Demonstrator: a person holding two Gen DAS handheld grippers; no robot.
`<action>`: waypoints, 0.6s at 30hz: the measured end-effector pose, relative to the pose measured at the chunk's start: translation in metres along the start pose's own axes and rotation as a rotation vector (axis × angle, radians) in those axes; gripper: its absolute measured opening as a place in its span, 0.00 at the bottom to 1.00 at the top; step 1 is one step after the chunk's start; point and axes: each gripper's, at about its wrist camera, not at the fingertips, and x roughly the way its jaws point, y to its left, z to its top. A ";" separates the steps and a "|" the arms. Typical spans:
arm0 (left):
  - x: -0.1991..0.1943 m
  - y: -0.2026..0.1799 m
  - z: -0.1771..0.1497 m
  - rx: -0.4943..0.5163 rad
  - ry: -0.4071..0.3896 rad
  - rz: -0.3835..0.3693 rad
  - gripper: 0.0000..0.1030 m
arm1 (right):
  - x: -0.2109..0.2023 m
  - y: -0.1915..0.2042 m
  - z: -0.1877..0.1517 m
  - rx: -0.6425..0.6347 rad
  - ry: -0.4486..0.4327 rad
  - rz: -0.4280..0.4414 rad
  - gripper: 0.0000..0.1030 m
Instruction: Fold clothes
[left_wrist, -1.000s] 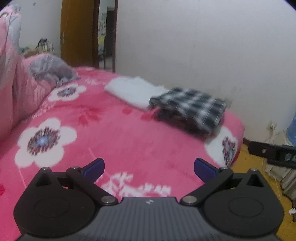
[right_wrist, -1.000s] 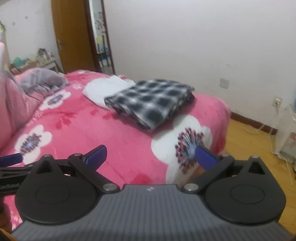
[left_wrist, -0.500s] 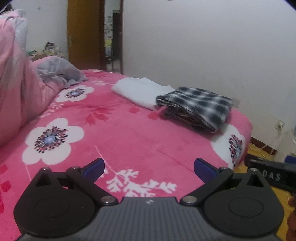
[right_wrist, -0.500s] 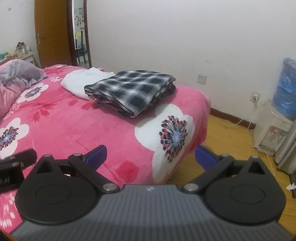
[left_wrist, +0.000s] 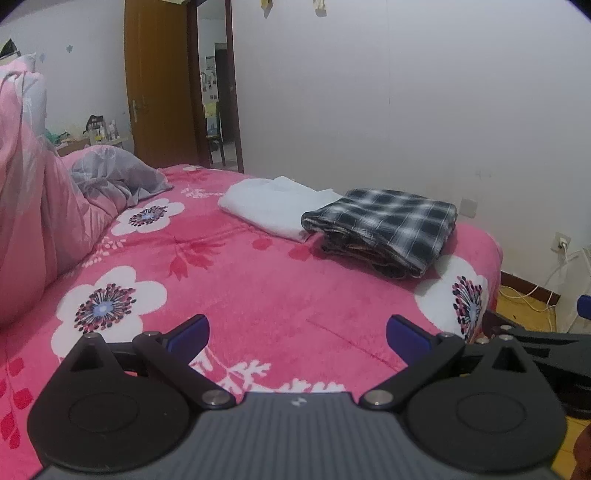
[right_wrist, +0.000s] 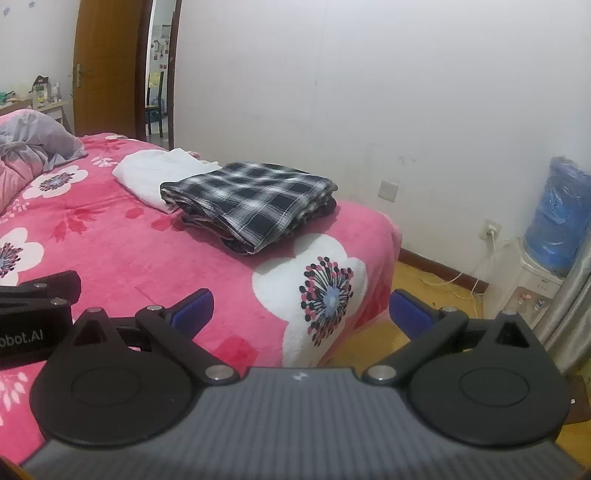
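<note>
A folded black-and-white plaid garment (left_wrist: 384, 225) (right_wrist: 255, 197) lies near the far corner of the bed. Beside it, partly under its edge, rests a folded white garment (left_wrist: 273, 206) (right_wrist: 159, 173). My left gripper (left_wrist: 297, 330) hovers open over the pink flowered blanket (left_wrist: 258, 288), well short of the clothes, nothing between its fingers. My right gripper (right_wrist: 301, 308) is open too, held over the bed's right edge with nothing in it. Each gripper shows at the other view's side: the right gripper (left_wrist: 535, 339) and the left gripper (right_wrist: 37, 295).
A pink quilt (left_wrist: 33, 221) and a grey pillow (left_wrist: 118, 181) pile up at the left. A white wall runs behind the bed, with a wooden door (left_wrist: 159, 85) ajar. A blue water bottle on a dispenser (right_wrist: 557, 218) stands on the wooden floor (right_wrist: 424, 288) at right, with cables.
Both grippers have drawn back and lifted away from the folded clothes, so the bed looks farther off. Both stayed open. The clothes have not moved.
</note>
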 end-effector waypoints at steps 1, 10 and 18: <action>0.000 -0.001 0.000 0.003 -0.003 0.003 0.99 | 0.000 -0.001 0.000 0.002 0.001 0.000 0.99; 0.000 0.001 0.001 -0.001 -0.012 0.016 0.99 | 0.002 0.000 -0.002 0.002 0.005 -0.003 0.99; 0.003 0.007 0.001 -0.021 -0.005 0.020 0.99 | 0.005 0.000 -0.003 0.000 0.010 -0.006 0.99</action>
